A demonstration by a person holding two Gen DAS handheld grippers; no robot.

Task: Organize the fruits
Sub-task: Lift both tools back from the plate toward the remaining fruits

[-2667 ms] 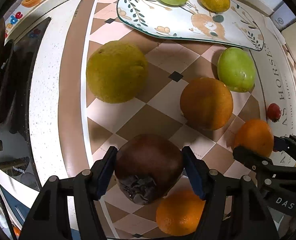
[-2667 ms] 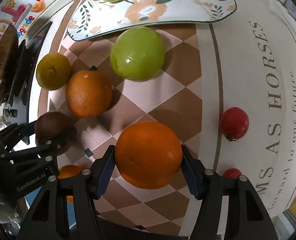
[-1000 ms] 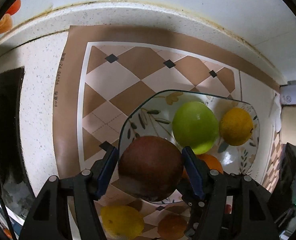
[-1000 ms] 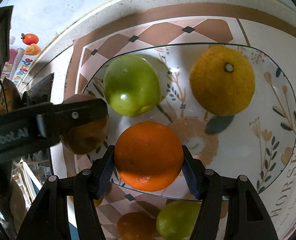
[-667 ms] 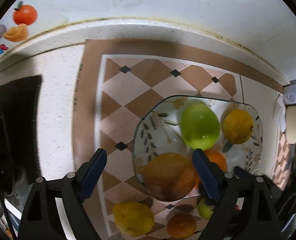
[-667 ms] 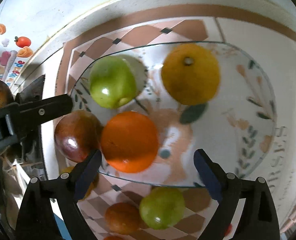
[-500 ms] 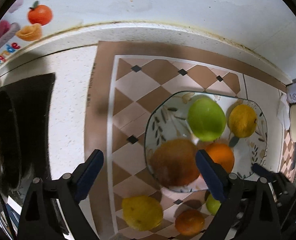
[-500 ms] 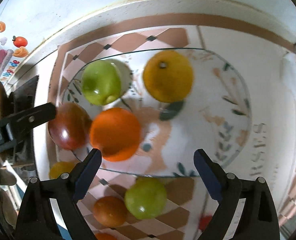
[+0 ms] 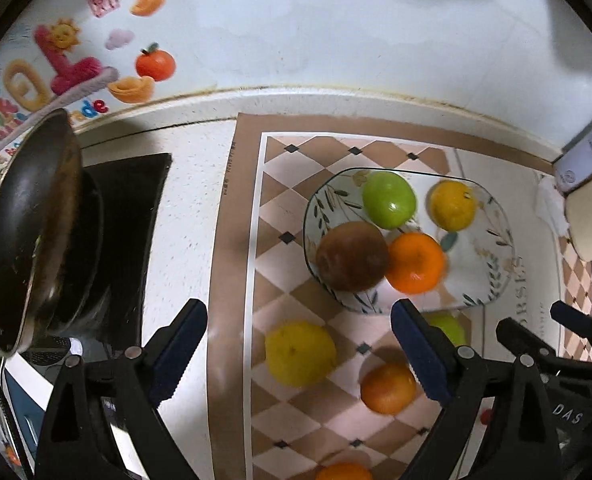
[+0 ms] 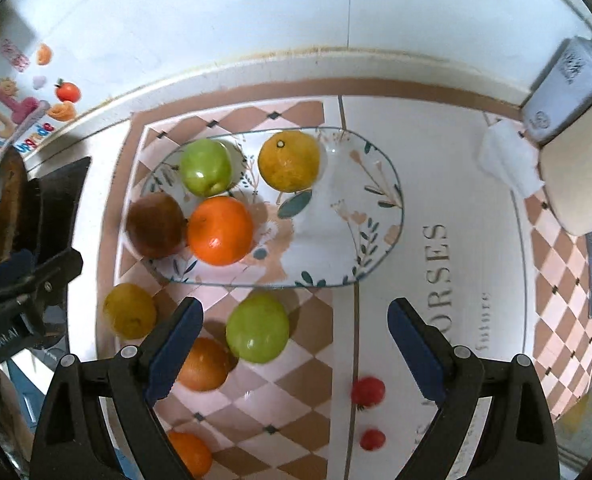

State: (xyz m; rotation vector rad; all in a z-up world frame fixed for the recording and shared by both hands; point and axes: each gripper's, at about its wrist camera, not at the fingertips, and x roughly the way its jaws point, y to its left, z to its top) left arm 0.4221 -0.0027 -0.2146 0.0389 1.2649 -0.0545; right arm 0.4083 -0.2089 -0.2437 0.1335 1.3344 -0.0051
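Note:
A patterned oval plate [image 10: 360,216] [image 9: 492,272] holds a green apple [image 10: 206,167], a yellow citrus [image 10: 289,161], an orange [image 10: 220,230] and a dark brown fruit [image 10: 156,225] [image 9: 352,256]. On the checkered mat below it lie a yellow fruit [image 9: 300,354], a green apple [image 10: 257,328], two oranges [image 10: 204,364] [image 10: 190,454] and two small red fruits [image 10: 368,391]. My left gripper [image 9: 298,350] is open and empty, raised above the mat. My right gripper [image 10: 296,344] is open and empty, raised over the loose green apple.
A dark pan [image 9: 36,240] sits on a black stove [image 9: 128,216] at the left. A white box [image 10: 564,92] and a cream container [image 10: 580,184] stand at the right. A wall with stickers [image 9: 68,64] runs behind the counter.
Both grippers opened and let go: the dark brown fruit and the orange now rest on the plate. Both grippers then pulled up and back from the plate.

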